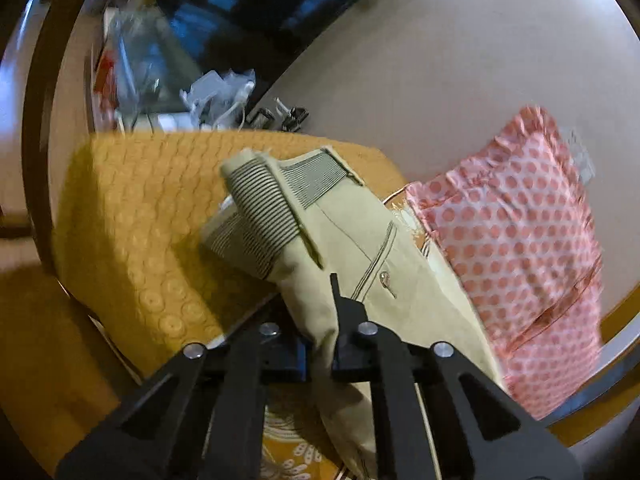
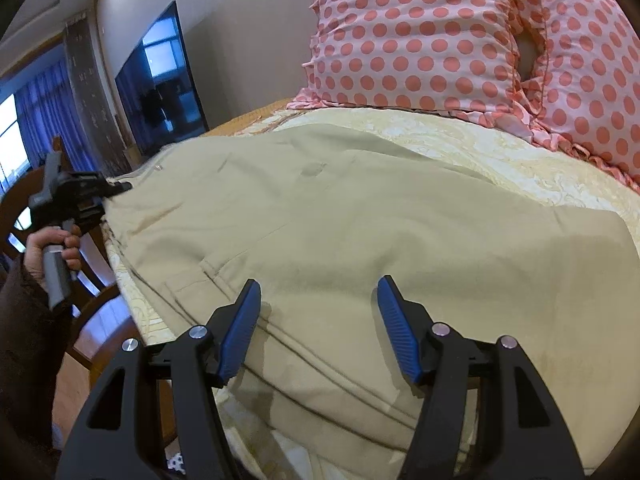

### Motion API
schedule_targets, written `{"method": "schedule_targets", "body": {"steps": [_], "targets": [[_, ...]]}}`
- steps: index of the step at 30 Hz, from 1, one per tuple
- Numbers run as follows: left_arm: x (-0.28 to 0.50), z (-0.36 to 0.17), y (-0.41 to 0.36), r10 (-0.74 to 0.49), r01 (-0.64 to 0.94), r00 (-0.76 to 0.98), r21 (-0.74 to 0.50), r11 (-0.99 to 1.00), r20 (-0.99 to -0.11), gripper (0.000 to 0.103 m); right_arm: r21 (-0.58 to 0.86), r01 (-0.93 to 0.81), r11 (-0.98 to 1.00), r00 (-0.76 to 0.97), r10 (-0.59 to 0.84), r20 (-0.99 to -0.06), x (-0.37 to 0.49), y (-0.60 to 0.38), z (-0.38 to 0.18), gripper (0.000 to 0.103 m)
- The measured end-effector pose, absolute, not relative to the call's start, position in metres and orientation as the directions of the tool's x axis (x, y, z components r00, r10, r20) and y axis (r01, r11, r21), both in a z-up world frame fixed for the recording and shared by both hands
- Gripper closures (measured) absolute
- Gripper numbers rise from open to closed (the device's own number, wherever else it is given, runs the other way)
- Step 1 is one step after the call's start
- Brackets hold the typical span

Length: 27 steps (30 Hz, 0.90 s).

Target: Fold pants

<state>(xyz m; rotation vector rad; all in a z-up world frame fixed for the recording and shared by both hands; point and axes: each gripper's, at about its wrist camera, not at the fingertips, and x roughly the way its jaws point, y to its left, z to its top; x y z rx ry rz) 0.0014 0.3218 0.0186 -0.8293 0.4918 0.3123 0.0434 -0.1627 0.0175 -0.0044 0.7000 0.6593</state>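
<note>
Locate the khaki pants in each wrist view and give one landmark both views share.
Left wrist: the khaki pants run from centre to bottom, pinched in the left claw.
Right wrist: the pants fill the middle, ahead of the open right claw.
Shared landmark: polka-dot pillow.

You had no readable text, label, brand, number or sign in either wrist view; whatever was printed on the blurred clutter beyond the bed could not be made out.

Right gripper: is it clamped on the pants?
No: the right gripper hangs over the pants with its blue pads spread wide, gripping nothing.
</note>
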Motion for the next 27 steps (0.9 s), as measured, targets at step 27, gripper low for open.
{"method": "schedule_targets", "body": {"steps": [27], "targets": [[0.017, 0.049, -0.153, -0.501, 0.533, 0.646, -0.130, 0.836, -0.576, 0.097, 0.662, -0.076, 0.746, 0.774, 0.463, -0.433, 0.052, -0.420, 0.033, 0.040]]}}
